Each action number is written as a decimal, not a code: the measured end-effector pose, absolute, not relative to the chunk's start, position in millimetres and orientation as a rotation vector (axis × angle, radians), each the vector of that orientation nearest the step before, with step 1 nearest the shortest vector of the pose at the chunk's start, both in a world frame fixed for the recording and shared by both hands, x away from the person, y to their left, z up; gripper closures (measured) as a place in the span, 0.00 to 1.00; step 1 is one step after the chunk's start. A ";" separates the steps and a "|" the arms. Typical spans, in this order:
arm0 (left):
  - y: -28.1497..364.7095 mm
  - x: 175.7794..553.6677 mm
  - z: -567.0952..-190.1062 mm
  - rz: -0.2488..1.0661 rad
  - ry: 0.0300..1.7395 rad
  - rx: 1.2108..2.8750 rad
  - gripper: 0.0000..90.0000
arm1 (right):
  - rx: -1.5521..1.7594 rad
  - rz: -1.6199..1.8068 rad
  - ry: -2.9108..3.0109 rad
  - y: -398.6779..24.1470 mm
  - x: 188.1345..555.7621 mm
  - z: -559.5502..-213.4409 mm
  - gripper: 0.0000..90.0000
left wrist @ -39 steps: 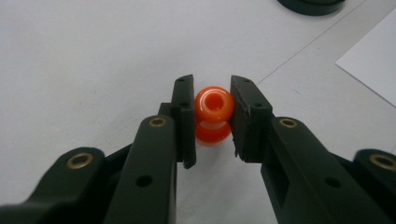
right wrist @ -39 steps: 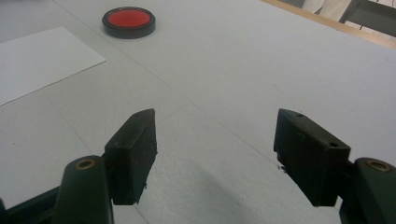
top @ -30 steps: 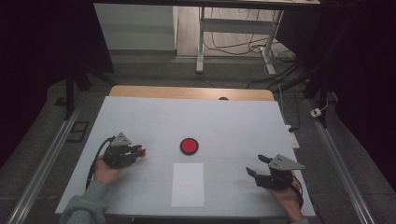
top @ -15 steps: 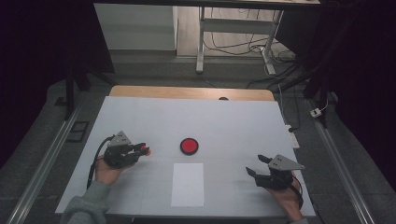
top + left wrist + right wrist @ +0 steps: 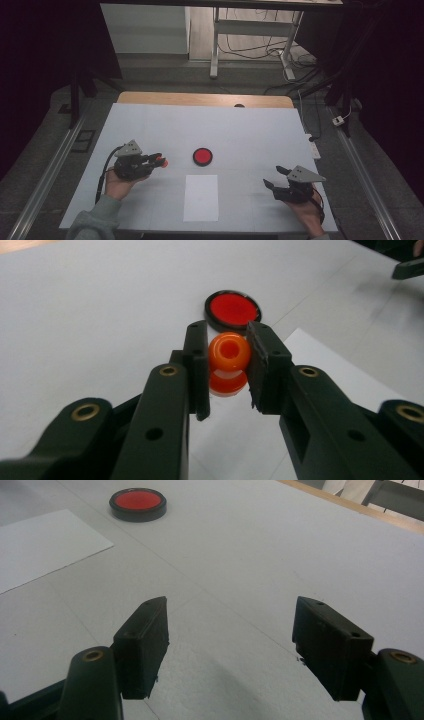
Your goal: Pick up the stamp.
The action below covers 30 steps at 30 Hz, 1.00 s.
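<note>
The white tabletop (image 5: 250,130) lies bare across its far half and between the hands. The only raised obstacle is a low round red disc with a black rim (image 5: 202,156); a flat white paper sheet (image 5: 201,197) just in front of it blocks nothing.

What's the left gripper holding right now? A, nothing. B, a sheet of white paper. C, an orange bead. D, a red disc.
C: in the left gripper view the left gripper has both pads pressed on an orange bead with a hole through it, while the red disc lies on the table beyond and the paper lies flat nearby.
</note>
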<state>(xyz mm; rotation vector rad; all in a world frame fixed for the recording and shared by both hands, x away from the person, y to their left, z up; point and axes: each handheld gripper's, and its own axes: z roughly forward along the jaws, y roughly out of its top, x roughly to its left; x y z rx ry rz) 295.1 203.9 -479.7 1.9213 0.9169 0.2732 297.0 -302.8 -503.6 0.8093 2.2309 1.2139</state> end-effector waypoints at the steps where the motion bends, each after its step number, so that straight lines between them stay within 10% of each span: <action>1: 202.8 294.6 -478.7 0.273 0.912 1.920 0.80 | 0.809 1.213 2.232 -302.8 297.1 -503.7 0.33; 30: 172.7 286.4 -465.0 0.207 0.797 1.900 0.80 | 0.805 1.209 2.239 -301.2 296.7 -503.5 0.34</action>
